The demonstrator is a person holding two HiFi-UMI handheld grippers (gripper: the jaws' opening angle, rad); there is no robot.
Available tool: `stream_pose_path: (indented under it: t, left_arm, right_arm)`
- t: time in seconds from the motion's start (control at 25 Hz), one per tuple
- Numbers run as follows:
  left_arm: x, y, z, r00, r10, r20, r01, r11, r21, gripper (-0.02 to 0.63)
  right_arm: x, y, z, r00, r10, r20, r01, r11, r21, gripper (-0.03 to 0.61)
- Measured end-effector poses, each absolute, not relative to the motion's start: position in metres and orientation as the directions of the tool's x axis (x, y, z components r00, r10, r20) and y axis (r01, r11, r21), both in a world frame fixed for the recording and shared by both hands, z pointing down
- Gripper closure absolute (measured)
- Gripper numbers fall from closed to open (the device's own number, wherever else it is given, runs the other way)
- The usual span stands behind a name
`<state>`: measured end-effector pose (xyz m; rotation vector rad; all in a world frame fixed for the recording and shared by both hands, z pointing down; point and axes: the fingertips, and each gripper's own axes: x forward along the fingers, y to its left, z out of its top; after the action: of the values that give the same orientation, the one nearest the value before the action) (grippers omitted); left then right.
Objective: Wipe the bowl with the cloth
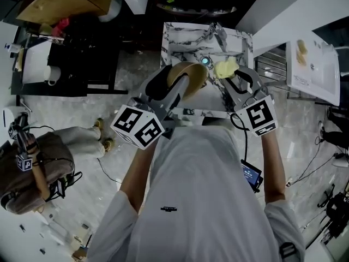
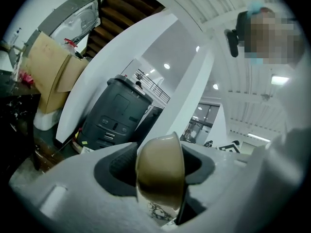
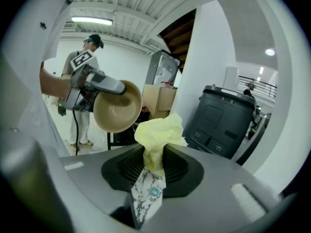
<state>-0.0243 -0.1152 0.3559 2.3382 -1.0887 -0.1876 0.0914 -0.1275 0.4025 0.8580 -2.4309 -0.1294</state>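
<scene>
A tan bowl is held on its side above the marble sink, my left gripper shut on its rim. In the left gripper view the bowl stands edge-on between the pads. From the right gripper view, the bowl's hollow faces the camera, with the left gripper behind it. My right gripper is shut on a crumpled yellow cloth, a short way right of the bowl and apart from it. The cloth bunches out above the right gripper's pads.
A faucet and a round drain sit in the sink. Another person stands on the floor to the left. A dark grey bin and cardboard boxes stand beyond. Cables trail on the floor at right.
</scene>
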Motion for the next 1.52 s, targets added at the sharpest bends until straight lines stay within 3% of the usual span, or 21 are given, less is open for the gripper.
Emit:
stream_pose_path:
  t: [0.28, 0.52, 1.08, 1.52]
  left_arm:
    - [-0.029, -0.126, 0.362, 0.587, -0.804, 0.095, -0.700, -0.445, 0.559, 0.383]
    - [-0.031, -0.129, 0.367, 0.554, -0.827, 0.098, -0.735, -0.430, 0.525, 0.383]
    - [-0.036, -0.121, 0.376, 0.525, -0.841, 0.126, -0.787, -0.424, 0.448, 0.385]
    - [-0.041, -0.120, 0.381, 0.516, -0.845, 0.142, -0.805, -0.421, 0.419, 0.385]
  right_arm:
    - [0.103, -0.136, 0.375, -0.606, -0.740, 0.293, -0.742, 0.658, 0.128, 0.479]
    - [0.118, -0.132, 0.370, -0.529, -0.820, 0.218, -0.832, 0.552, 0.056, 0.479]
    - [0.178, -0.118, 0.387, -0.339, -0.920, 0.195, -0.940, 0.341, -0.022, 0.479]
    - [0.177, -0.111, 0.397, -0.335, -0.915, 0.225, -0.939, 0.343, -0.003, 0.479]
